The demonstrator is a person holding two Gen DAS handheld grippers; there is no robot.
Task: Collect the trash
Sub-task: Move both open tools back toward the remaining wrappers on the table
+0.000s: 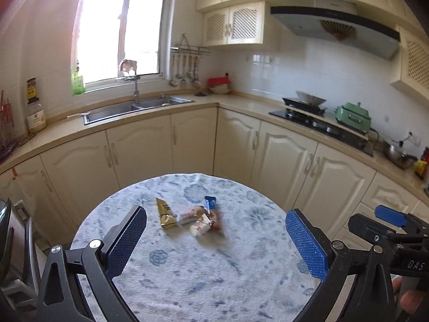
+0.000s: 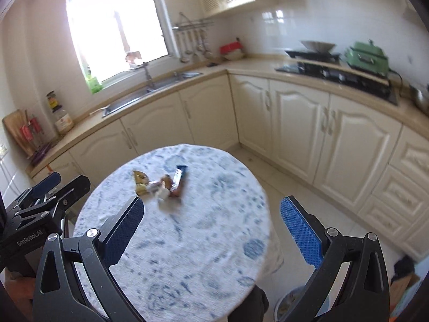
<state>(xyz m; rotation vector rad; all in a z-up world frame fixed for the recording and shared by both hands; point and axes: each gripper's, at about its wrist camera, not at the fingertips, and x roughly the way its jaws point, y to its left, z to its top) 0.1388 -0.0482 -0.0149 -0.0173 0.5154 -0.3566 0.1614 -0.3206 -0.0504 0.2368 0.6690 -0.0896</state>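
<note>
Blue-and-white patterned cloth covers the small round bench (image 1: 203,273), and the trash sits in one loose huddle a little past its middle: a gold wrapper (image 1: 165,213) on the sink side, a blue-topped wrapper (image 1: 211,210) on the stove side, and a couple of crumpled pale wrappers (image 1: 197,221) between them, touching or overlapping — I cannot tell exactly how many pieces. Being bunched like that, they look gatherable in one or two pick-ups, though the flat foils may be hard to lift off soft cloth.

Both tools hang above the near edge of the bench, side by side and angled at the pile. The left gripper (image 1: 215,237) has its blue-padded fingers spread wide and holds nothing; the right gripper (image 2: 211,228) is likewise spread and empty, set slightly off toward the floor side of the bench. Neither touches the cloth, so collecting has not begun.

Room is generous — bare cloth lies all round the pile, with a clear run from the near rim to the wrappers. Cream cabinets (image 2: 300,123) stand well apart behind the bench. No bin is clearly in view, so where the trash goes I cannot say.
</note>
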